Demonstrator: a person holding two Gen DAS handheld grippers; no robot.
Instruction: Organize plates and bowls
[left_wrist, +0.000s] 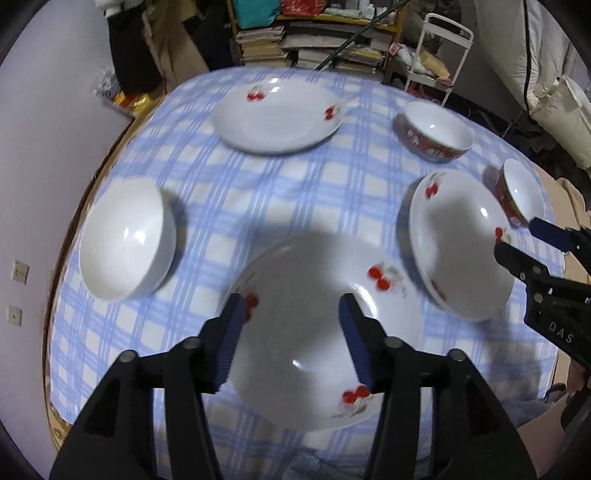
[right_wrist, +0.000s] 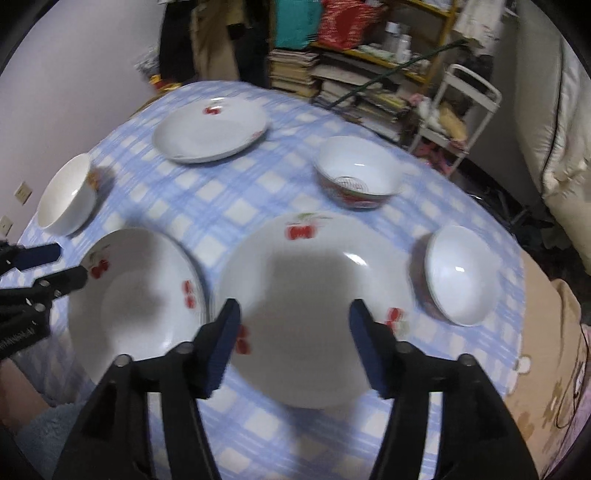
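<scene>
- Surface (left_wrist: 295, 192): round, covered by a blue-and-white checked cloth; three plates and three bowls are laid out on it, all upright and apart from one another.
- Left gripper (left_wrist: 291, 306): held above the near-left plate, pointed steeply down; its blue-padded fingers (left_wrist: 231, 332) are spread apart with nothing between them, and no contact with the plate is seen.
- Right gripper (right_wrist: 293, 314): held above the near-right plate in the same manner; its fingers (right_wrist: 221, 343) are likewise spread and empty.
- Near-left plate (left_wrist: 314, 295): white, deep, cherry motifs on the rim; set at the near edge, shaded in its middle.
- Near-right plate (right_wrist: 314, 280): white, cherry motifs; set just beside the near-left plate, a narrow strip of cloth seen between the two rims.
- Far plate (left_wrist: 277, 118): white, cherry motifs; set alone at the far side, well apart from the other two.
- White bowl (left_wrist: 125, 236): plain inside; placed at the left edge of the surface.
- Patterned bowl (right_wrist: 358, 177): red-banded outside, white inside; placed at the far right, beyond the near-right plate.
- Small bowl (right_wrist: 460, 275): white inside, red pattern outside; placed at the right edge, near the near-right plate.
- Shelf (right_wrist: 369, 55): stacked with books and bottles, standing behind the surface beside a white rack (right_wrist: 469, 110).
</scene>
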